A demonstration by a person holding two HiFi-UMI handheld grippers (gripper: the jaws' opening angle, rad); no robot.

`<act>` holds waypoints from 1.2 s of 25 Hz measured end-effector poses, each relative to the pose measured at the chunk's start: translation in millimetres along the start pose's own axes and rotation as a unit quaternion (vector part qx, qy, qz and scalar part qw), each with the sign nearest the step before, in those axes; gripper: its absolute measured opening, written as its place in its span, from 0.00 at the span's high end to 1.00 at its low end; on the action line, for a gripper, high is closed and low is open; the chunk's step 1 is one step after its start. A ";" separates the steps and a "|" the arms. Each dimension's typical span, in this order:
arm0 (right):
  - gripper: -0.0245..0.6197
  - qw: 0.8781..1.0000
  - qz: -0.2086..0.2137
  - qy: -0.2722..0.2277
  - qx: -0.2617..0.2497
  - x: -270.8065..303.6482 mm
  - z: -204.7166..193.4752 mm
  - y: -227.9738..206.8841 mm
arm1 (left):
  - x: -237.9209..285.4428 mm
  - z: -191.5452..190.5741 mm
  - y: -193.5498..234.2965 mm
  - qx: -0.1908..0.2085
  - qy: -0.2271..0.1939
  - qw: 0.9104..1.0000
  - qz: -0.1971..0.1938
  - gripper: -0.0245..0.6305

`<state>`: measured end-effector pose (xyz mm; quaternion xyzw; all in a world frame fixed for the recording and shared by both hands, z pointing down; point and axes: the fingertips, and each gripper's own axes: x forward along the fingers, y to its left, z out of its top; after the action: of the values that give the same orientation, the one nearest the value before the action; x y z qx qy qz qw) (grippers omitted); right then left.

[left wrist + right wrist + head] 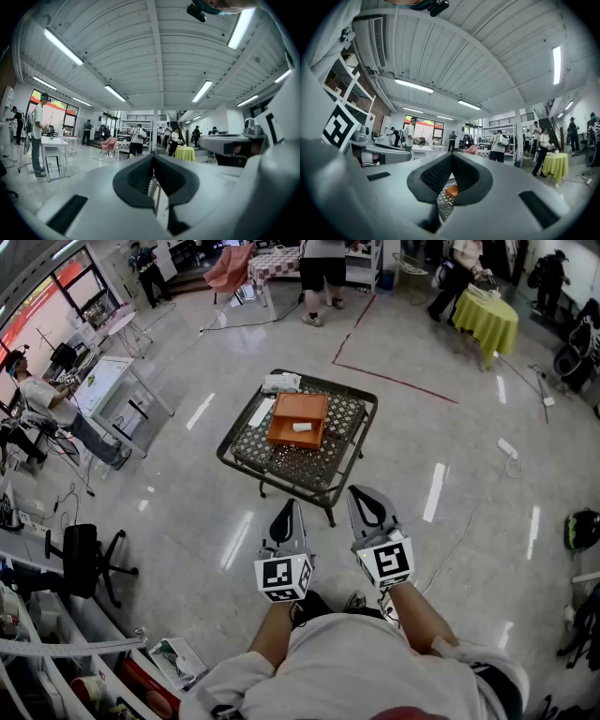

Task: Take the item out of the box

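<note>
Glossy workshop floor spreads wide around a small mesh worktop [300, 467], with open room on every side of it. An orange box [284, 424] sits open near the worktop's middle. Both the left gripper [287, 510] and the right gripper [364, 499] hover level, well short of the near edge. Each has its fingers clenched together on nothing. The box lies straight ahead, more in line with the left gripper. Inside the box rests a small white item [302, 427], which seems to lie crosswise to the reach.
</note>
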<state>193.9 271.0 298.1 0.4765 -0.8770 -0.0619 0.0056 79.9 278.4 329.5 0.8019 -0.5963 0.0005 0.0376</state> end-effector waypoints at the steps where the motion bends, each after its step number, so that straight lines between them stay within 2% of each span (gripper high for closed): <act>1: 0.96 1.000 -0.003 0.001 0.002 2.6 -1.8 2.2 | -1.0 -1.0 2.5 0.001 0.002 1.000 -0.002 0.95; 10: 0.96 1.000 0.001 0.010 0.006 29.2 -11.4 28.8 | 0.1 -5.4 29.1 0.004 0.008 1.000 -0.015 0.95; 14: 0.96 1.000 0.004 -0.005 0.009 42.7 -9.0 40.1 | 2.3 -12.7 44.6 -0.004 0.013 1.000 -0.016 0.95; 18: 0.96 1.000 -0.001 0.002 0.003 58.9 -14.0 53.0 | 2.8 -17.9 63.6 -0.010 0.015 1.000 -0.019 0.95; 30: 0.96 1.000 -0.003 0.013 -0.011 128.5 -12.2 112.8 | 3.3 -16.7 150.4 -0.020 0.014 0.999 -0.043 0.95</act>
<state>30.3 223.0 316.8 0.4799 -0.8746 -0.0657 0.0219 -62.3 233.2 355.3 0.8255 -0.5610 -0.0023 0.0621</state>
